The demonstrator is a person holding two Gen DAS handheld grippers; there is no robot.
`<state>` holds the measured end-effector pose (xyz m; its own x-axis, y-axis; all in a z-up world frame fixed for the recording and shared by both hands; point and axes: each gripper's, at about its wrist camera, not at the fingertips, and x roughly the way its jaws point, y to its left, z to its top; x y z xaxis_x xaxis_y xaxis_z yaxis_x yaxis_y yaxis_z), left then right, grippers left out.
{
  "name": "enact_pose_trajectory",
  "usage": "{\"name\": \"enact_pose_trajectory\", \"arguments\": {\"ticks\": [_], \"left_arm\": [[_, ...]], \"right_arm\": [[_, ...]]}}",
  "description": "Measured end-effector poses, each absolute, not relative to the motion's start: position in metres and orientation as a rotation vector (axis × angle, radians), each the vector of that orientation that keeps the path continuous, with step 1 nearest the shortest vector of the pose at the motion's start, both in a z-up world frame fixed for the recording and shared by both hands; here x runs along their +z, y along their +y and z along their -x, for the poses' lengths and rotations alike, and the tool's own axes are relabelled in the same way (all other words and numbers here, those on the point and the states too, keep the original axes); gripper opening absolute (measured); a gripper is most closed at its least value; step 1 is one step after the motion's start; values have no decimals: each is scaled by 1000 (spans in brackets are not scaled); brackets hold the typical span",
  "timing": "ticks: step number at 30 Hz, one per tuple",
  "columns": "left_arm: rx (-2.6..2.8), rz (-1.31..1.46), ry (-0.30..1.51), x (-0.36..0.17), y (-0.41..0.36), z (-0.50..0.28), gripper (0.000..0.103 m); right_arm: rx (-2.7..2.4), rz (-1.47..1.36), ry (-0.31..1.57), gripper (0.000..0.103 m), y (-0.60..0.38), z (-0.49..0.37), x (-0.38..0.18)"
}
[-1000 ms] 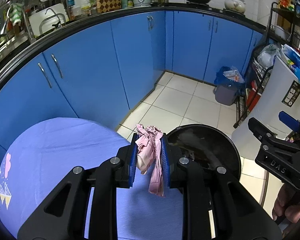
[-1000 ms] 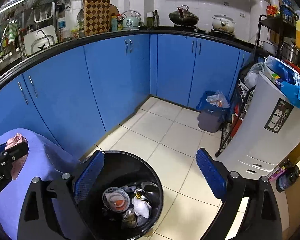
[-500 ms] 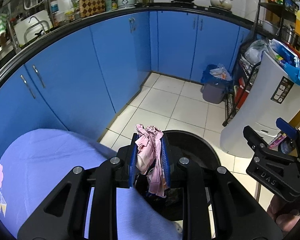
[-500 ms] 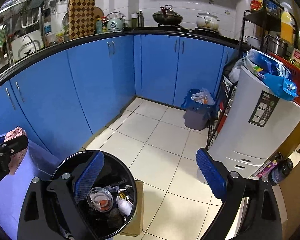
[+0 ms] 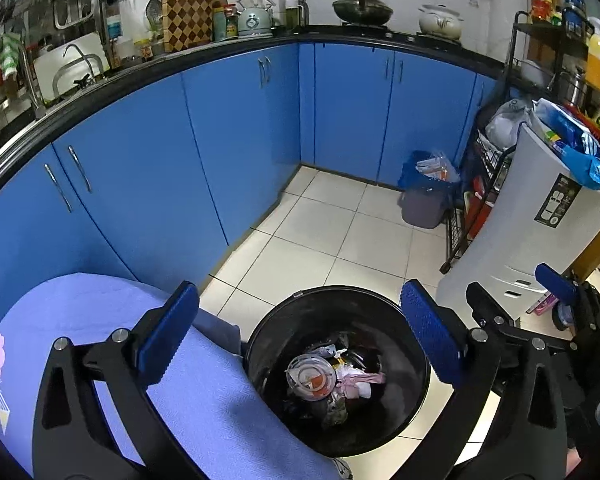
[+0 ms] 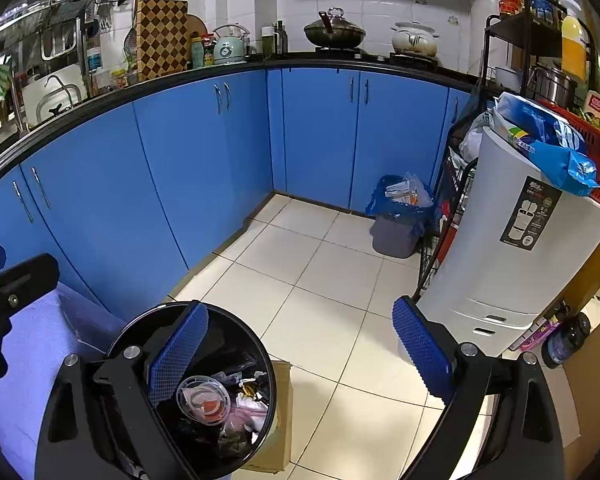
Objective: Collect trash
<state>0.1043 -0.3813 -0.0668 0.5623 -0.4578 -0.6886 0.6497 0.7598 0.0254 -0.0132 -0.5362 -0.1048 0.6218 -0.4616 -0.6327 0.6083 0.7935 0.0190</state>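
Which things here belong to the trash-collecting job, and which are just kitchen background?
Belong to the job:
black bin
pink wrapper lying inside it
clear plastic lid among the rubbish
left gripper, open above the bin
right gripper, open

Just background:
blue-lined bin in the corner
kettle
wok
checkered board

The pink crumpled scrap [image 5: 360,380] is lying inside the round black bin [image 5: 414,354], bottom center of the left view, resting on the heap right beside a clear plastic lid [image 5: 311,376]. In the right view the bin sits bottom left, upright and open-topped.
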Motion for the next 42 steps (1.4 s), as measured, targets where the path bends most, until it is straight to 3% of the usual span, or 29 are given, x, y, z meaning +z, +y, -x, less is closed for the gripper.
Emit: {"name": "enact_pose_trajectory", "arguments": {"ticks": [42], "left_arm": [[-647, -329, 718, -69, -383, -98, 99]], "right_arm": [[-608, -233, 651, 91, -532, 11, -102]]}}
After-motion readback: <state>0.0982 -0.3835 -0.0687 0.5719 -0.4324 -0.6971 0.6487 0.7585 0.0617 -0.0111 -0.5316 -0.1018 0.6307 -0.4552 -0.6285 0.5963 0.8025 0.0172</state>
